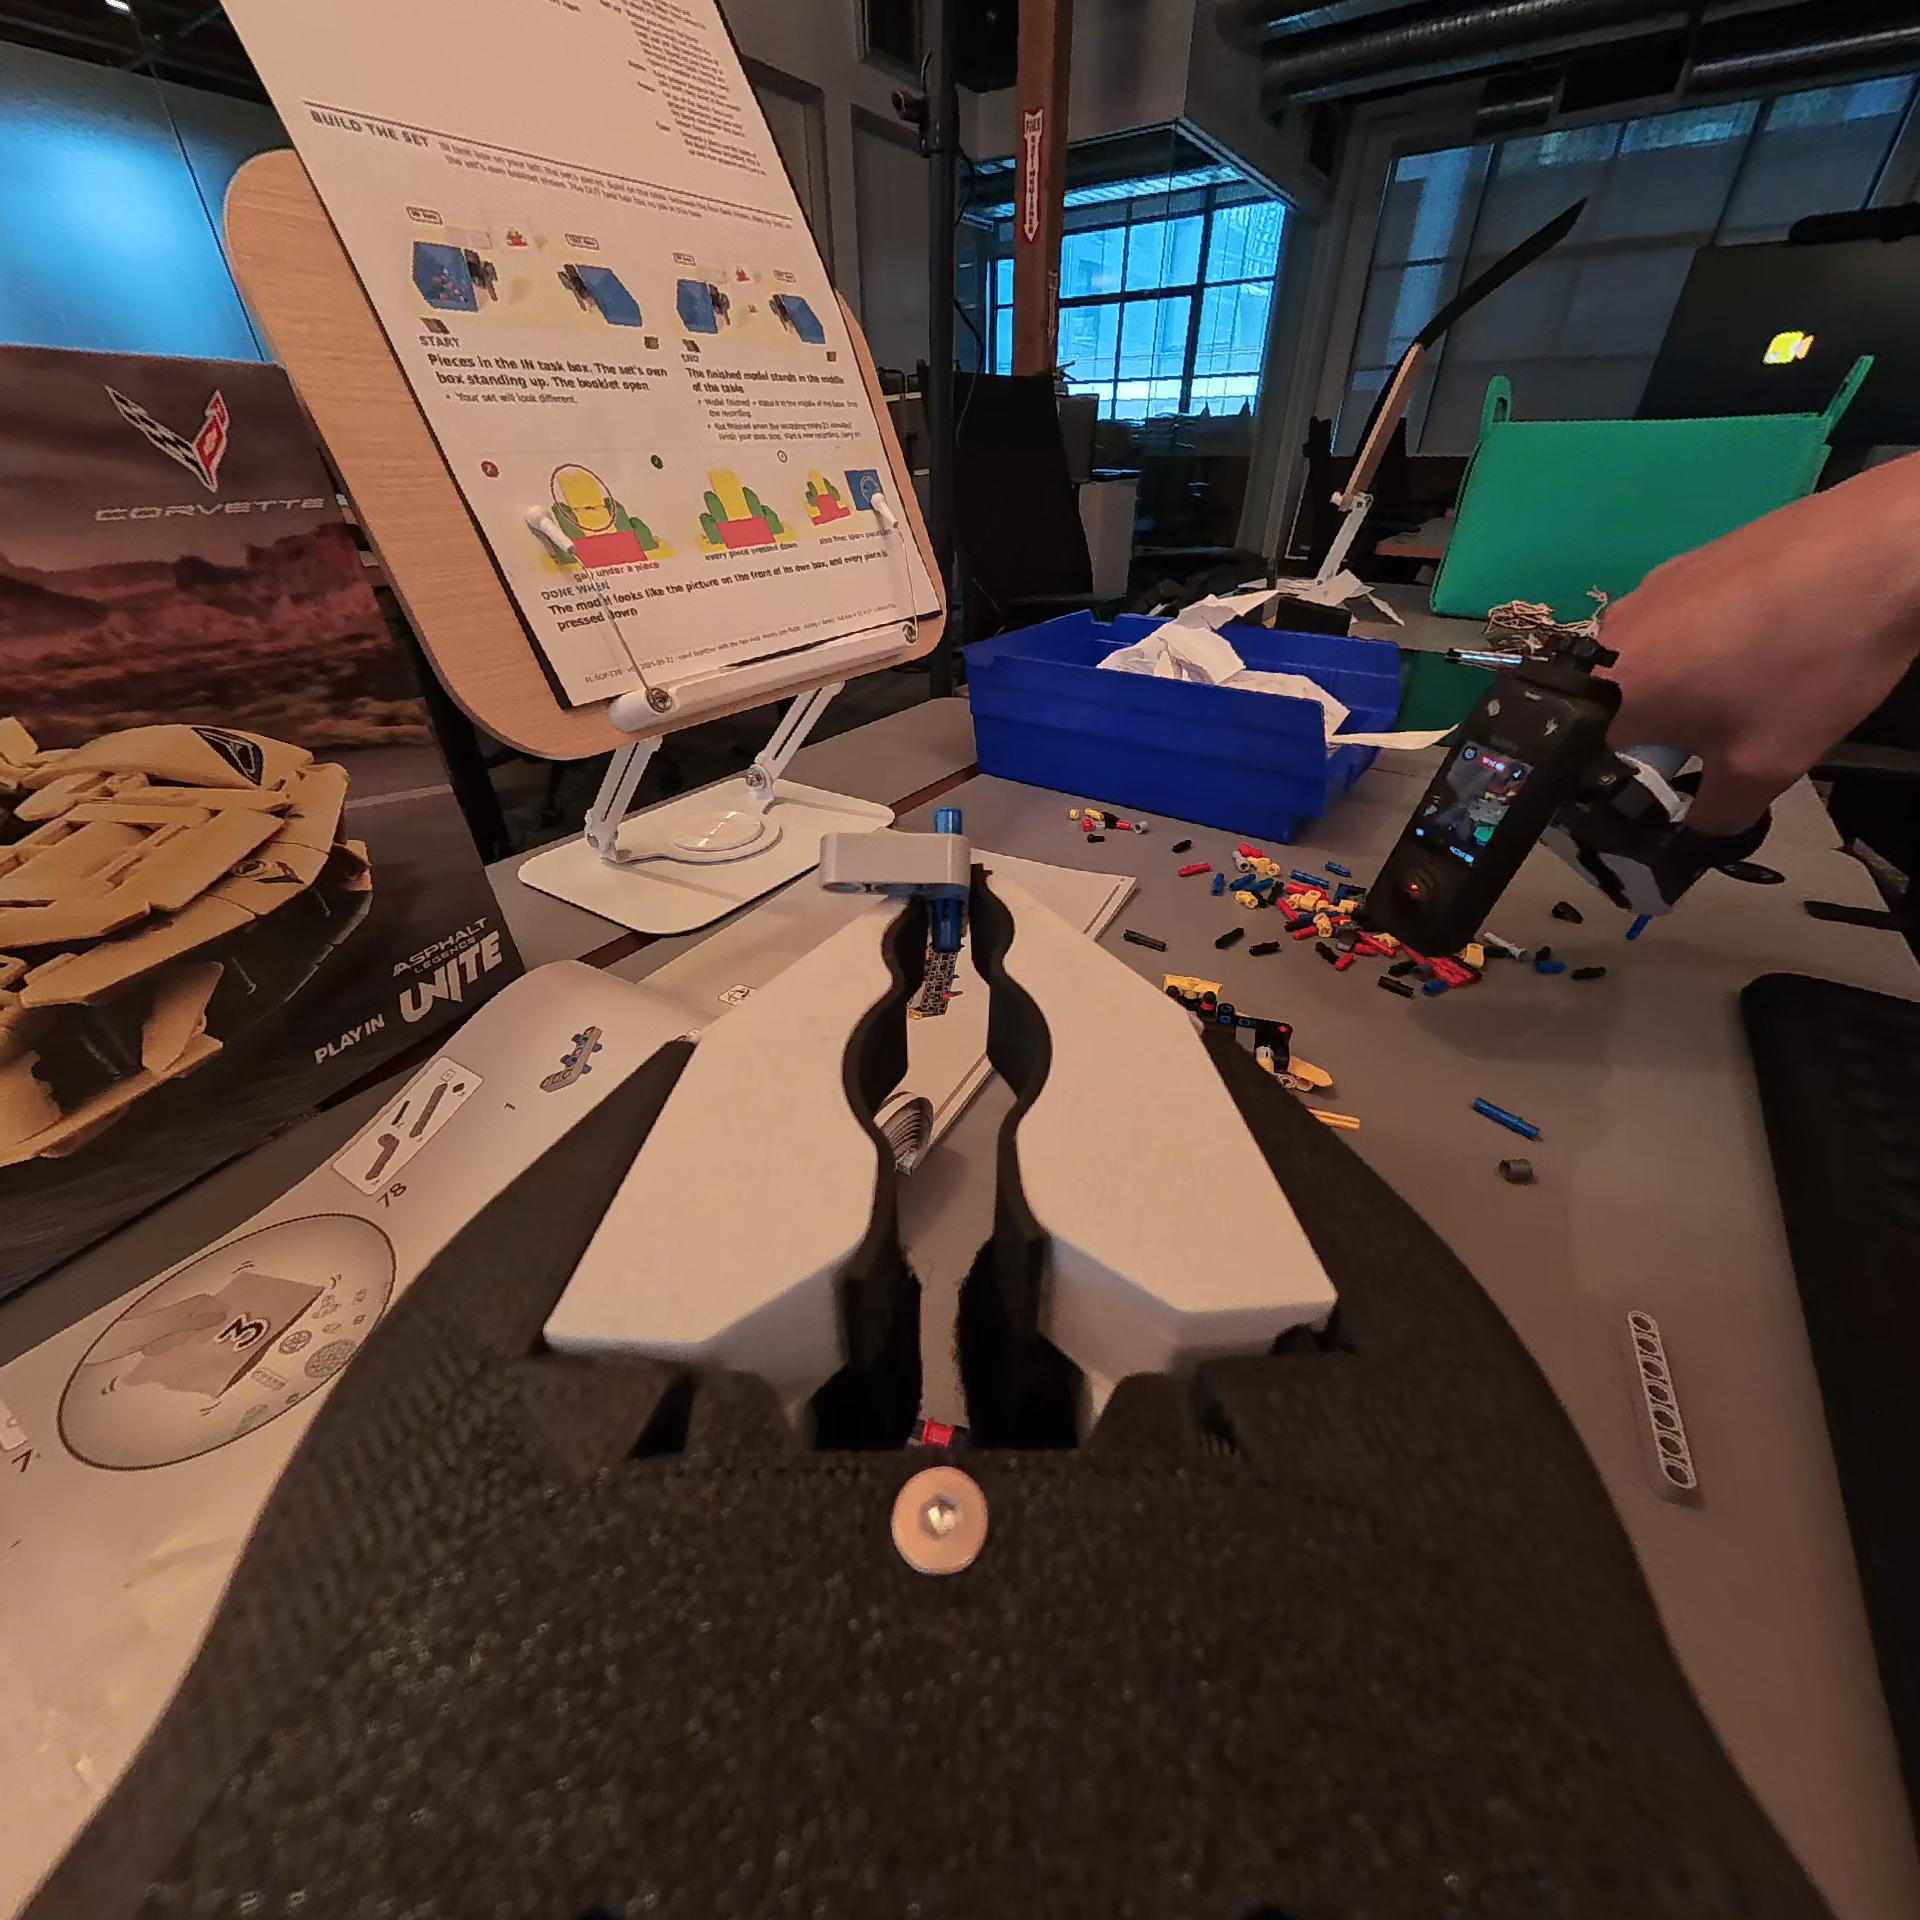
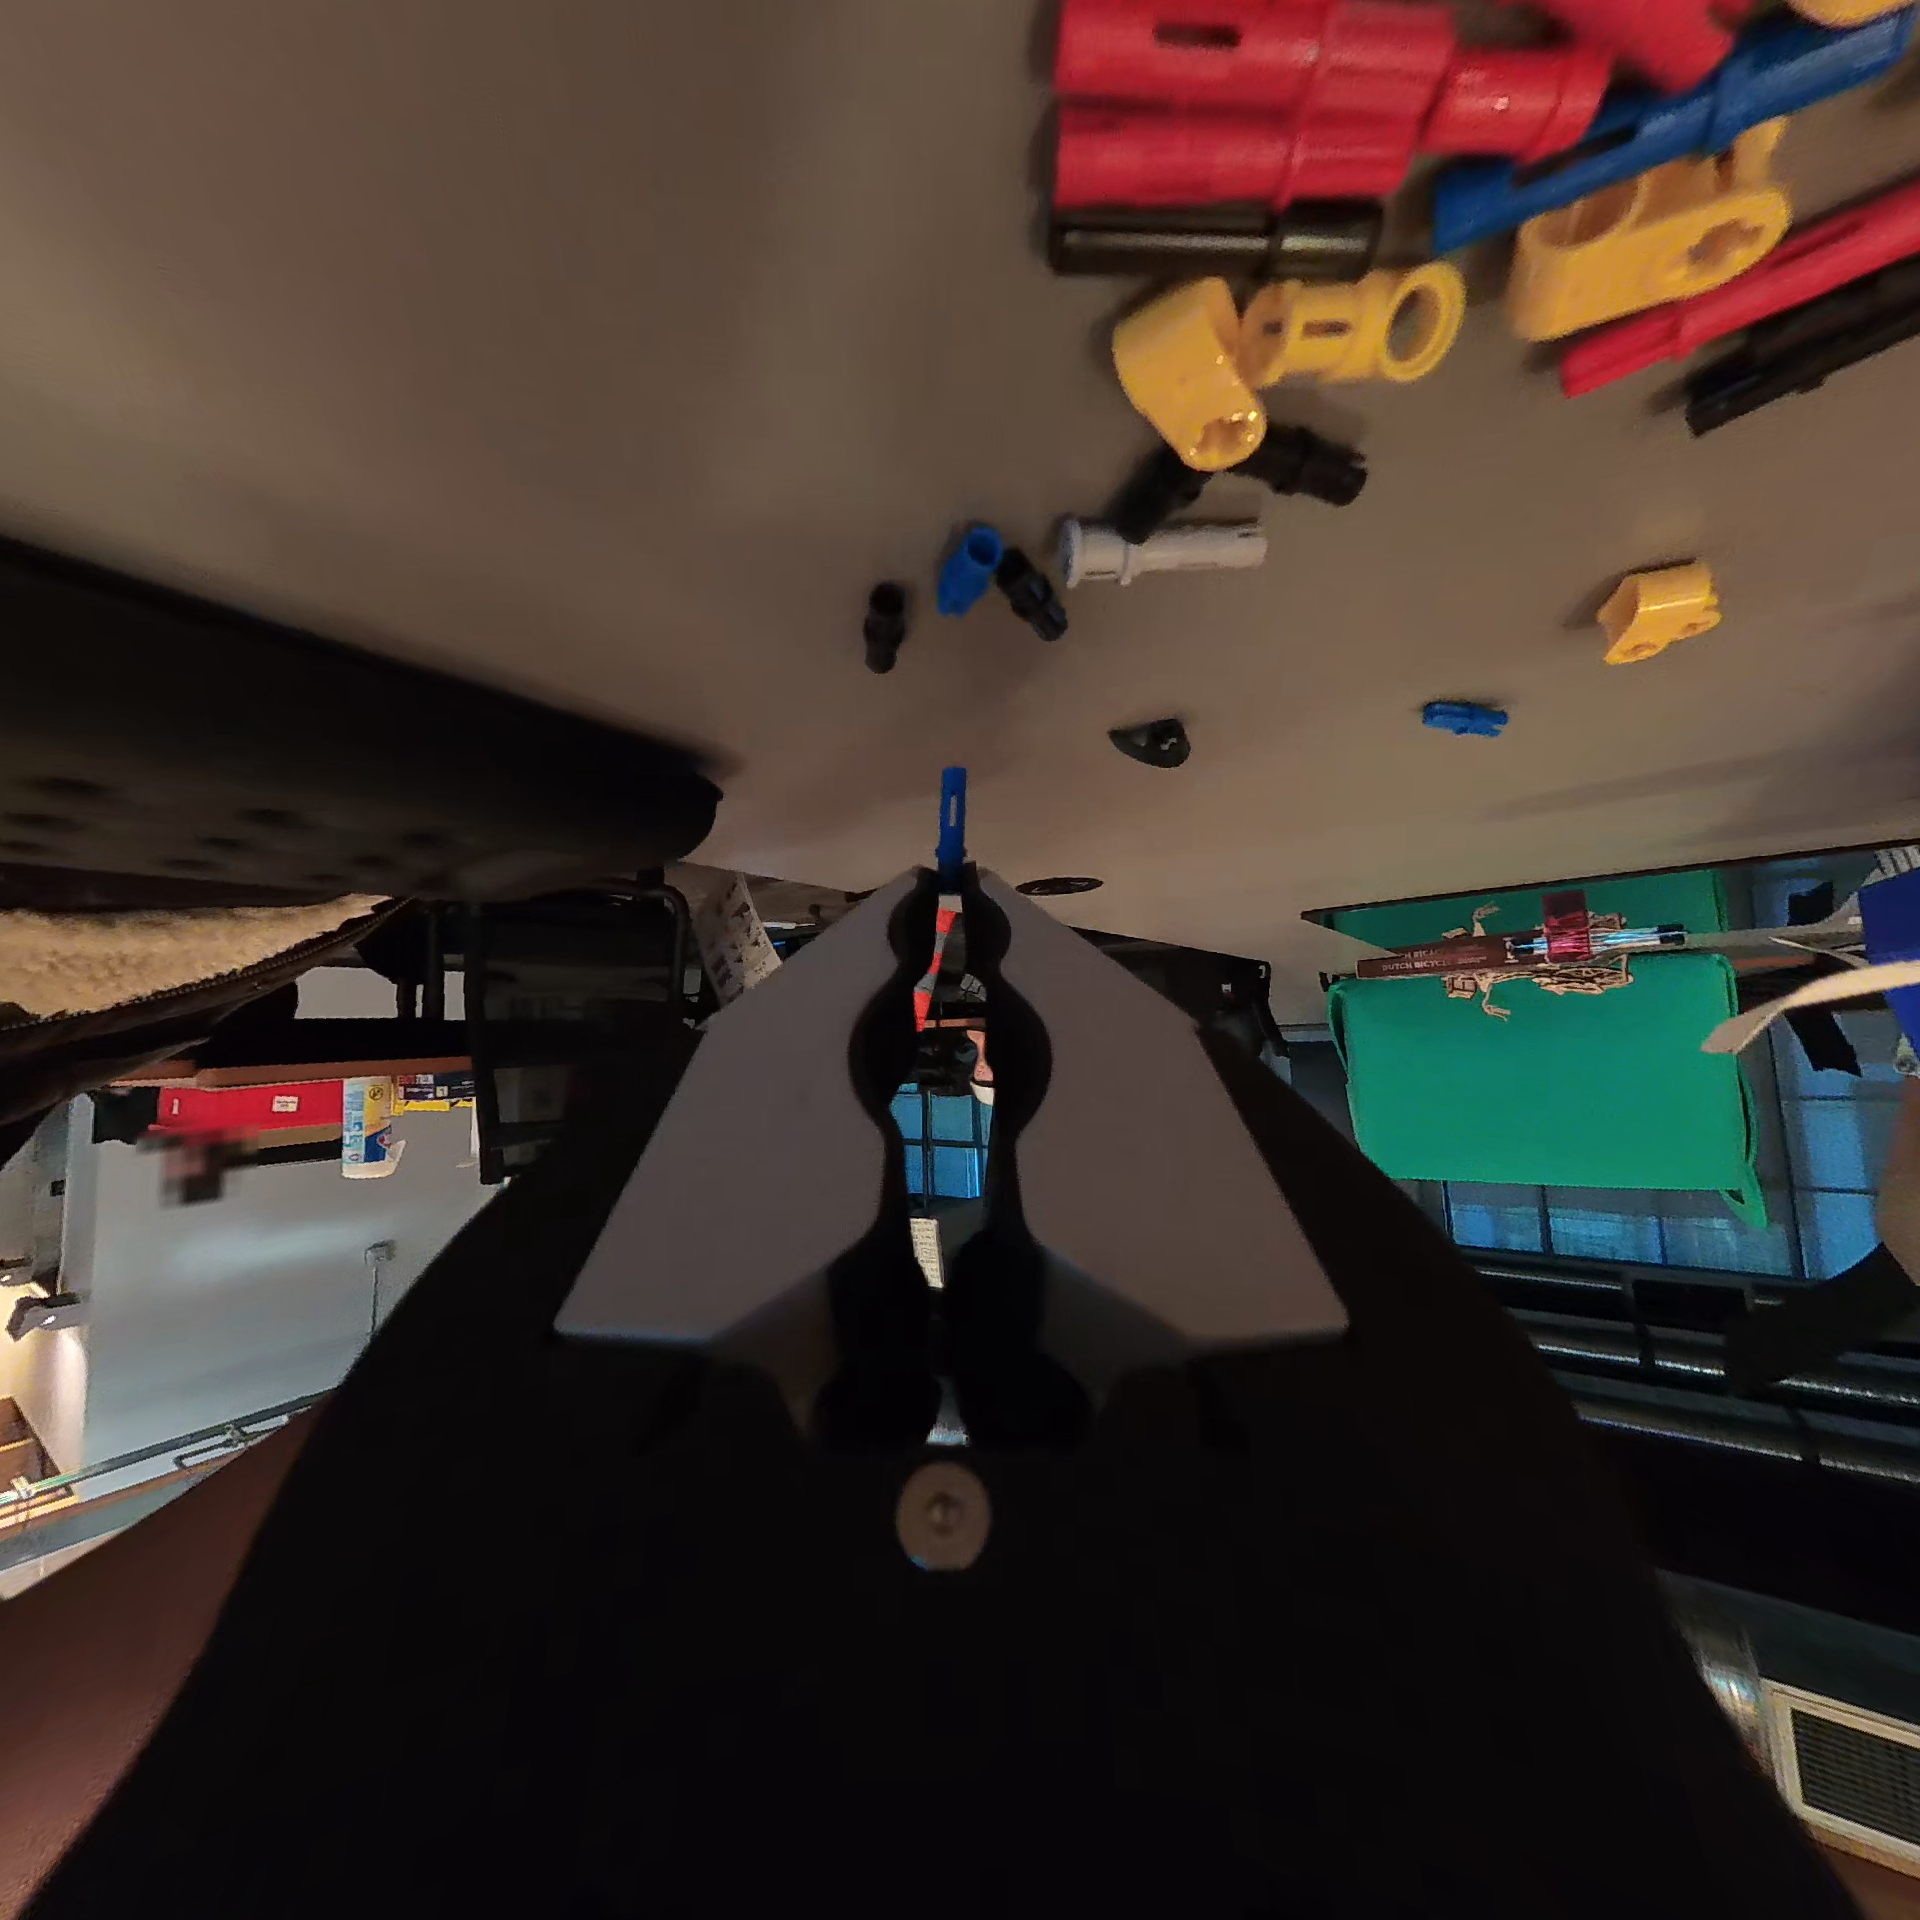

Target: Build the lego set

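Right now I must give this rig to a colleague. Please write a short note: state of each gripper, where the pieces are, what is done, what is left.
Left gripper: shut on a blue pin that carries a grey beam, held above the open booklet.
Right gripper: shut on a small blue pin, near the loose pieces.
Pieces: loose pile on the table before the blue bin; a small sub-assembly and a long grey beam lie apart.
Done: little, only small parts joined.
Left: nearly the whole model.
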A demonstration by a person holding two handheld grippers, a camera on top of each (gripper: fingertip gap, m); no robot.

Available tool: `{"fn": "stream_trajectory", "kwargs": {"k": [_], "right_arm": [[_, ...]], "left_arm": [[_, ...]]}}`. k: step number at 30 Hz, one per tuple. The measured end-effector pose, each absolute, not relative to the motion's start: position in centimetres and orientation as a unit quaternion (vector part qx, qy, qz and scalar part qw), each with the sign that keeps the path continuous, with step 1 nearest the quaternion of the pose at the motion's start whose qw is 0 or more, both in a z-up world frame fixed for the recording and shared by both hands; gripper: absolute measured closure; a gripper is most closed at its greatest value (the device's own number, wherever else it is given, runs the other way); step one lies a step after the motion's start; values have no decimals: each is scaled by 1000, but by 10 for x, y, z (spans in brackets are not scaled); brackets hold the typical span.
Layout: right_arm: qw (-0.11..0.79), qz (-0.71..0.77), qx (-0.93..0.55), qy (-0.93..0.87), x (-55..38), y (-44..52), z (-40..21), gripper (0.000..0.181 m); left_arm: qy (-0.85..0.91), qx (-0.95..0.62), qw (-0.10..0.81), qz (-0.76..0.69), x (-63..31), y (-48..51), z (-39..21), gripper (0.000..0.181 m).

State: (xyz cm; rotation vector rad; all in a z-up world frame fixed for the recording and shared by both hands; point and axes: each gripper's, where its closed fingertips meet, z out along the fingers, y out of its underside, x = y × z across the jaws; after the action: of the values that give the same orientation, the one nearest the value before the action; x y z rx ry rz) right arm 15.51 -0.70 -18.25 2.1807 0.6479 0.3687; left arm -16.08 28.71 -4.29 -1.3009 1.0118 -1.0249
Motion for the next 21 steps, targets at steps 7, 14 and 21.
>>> {"fn": "stream_trajectory", "kwargs": {"k": [7, 14, 21], "right_arm": [[409, 143, 862, 263, 157, -8, -188, 178], [413, 139, 860, 265, 156, -8, -191, 178], [406, 147, 856, 283, 157, -4, -192, 171]], "left_arm": [[432, -553, 564, -435, -160, 286, -44, 174], [438, -552, 560, -436, -159, 284, -45, 175], [438, -552, 561, -435, -159, 284, -45, 174]]}}
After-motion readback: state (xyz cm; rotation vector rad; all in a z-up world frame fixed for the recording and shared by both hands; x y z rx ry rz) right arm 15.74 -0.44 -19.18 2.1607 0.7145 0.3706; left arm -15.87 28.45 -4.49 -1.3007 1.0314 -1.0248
